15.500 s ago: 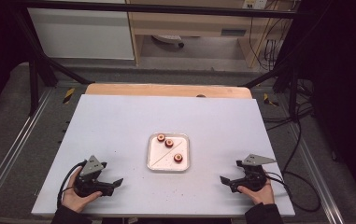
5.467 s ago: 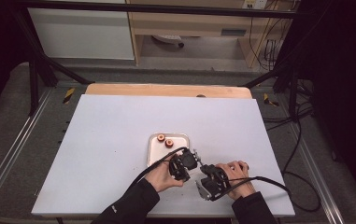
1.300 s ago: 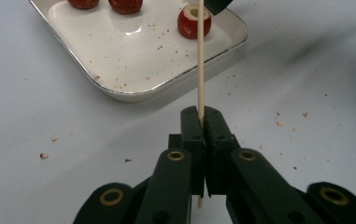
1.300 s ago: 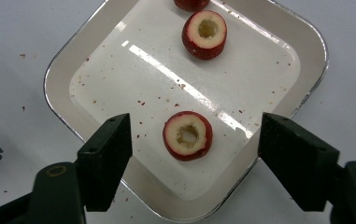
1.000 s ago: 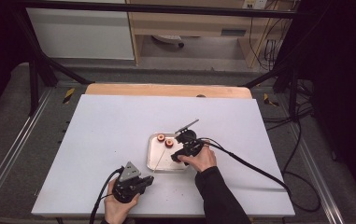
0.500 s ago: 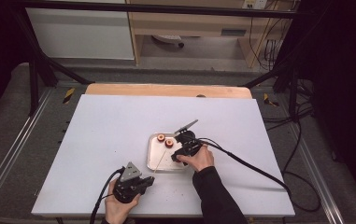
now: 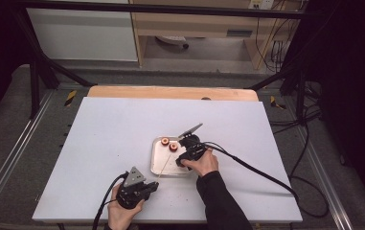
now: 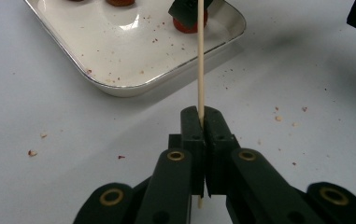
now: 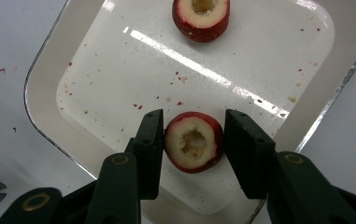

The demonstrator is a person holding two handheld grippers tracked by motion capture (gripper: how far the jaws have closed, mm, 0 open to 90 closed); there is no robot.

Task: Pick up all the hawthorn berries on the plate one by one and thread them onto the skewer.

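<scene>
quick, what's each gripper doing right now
left gripper: shut on the skewer
right gripper: jaws just been closing around a red fruit piece, not clearly gripping yet

Red-skinned, cream-fleshed fruit piece point(image 9: 194, 141) on speckled white tray point(image 9: 45, 74)

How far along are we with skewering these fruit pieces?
Done: the left tongs are shut on the skewer, which carries nothing yet. In hand: the right tongs have been closing around one cored fruit piece in the tray. Left: threading it, then the other pieces.
</scene>
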